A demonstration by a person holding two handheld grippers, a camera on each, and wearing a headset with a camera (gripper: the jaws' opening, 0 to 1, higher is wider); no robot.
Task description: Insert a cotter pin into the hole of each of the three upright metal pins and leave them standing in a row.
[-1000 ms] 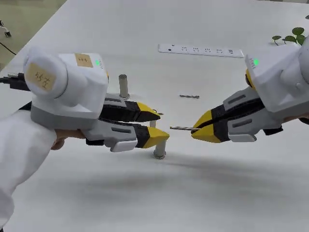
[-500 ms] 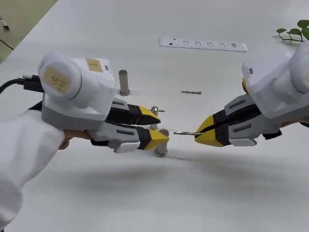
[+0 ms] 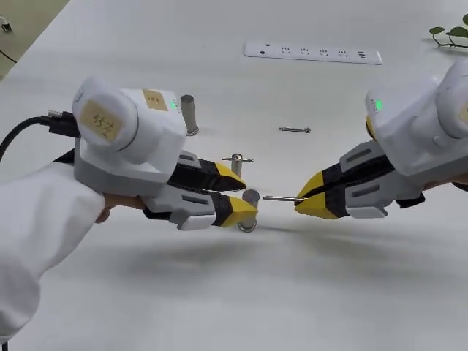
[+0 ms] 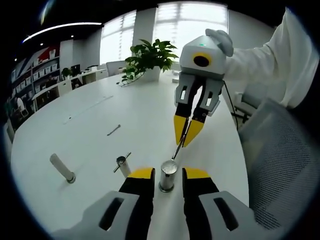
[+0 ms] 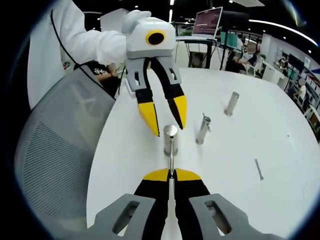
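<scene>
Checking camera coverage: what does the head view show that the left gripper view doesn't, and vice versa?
Head view: the black cable behind the left claw. Left gripper view: a mesh chair and windows. Both: the right claw shut on a cotter pin at the nearest metal pin, the open left claw flanking it, the middle pin, far pin and loose cotter pin.

Bright, even light; sharp frames.
We note soft shadows on the matte white tabletop (image 3: 219, 307), glaring tall windows (image 4: 190, 20), and fisheye bending at the edges.

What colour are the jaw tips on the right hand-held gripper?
Yellow, with black behind them; the head view shows the right hand-held gripper best.
</scene>
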